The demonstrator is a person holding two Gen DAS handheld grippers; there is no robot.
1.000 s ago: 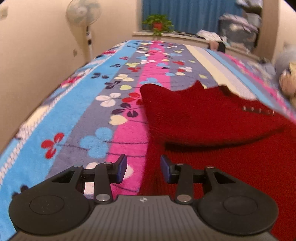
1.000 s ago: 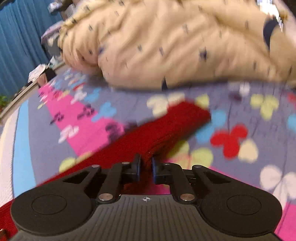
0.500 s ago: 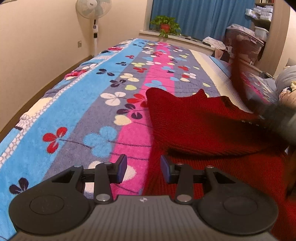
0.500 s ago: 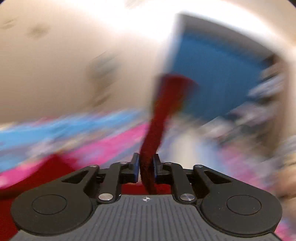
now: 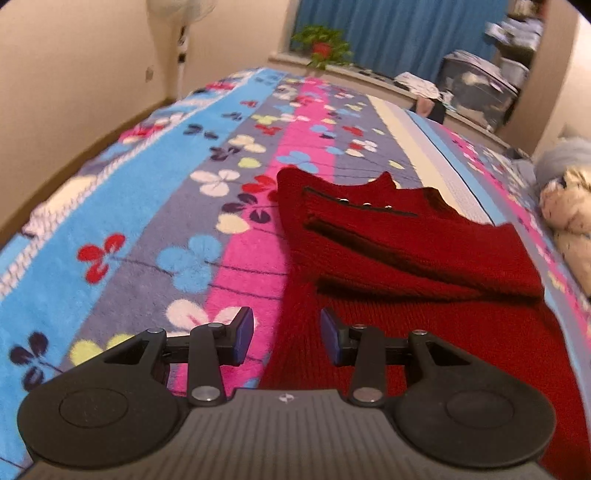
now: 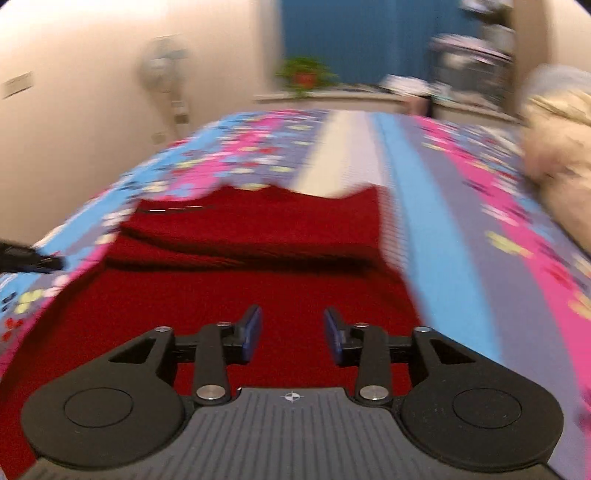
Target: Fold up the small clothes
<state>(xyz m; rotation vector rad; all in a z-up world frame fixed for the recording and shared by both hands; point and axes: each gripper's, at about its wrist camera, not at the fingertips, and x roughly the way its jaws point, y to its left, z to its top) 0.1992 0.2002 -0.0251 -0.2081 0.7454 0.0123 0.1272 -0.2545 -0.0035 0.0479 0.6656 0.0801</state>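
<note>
Likely a home bedroom: floral bedspread (image 5: 177,206), blue curtains (image 5: 399,33), standing fan (image 5: 181,14).

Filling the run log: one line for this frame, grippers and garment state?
left gripper: open, empty | right gripper: open, empty | red sweater: flat on bed, both sleeves folded over body | next: likely bottom fold

Warm indoor light is falling evenly over the bedspread (image 5: 155,206), and the red sweater's (image 5: 406,258) folds are casting soft shadows. The right wrist view is smearing with motion blur — the left is staying sharper, both bending at the fisheye edges.
</note>
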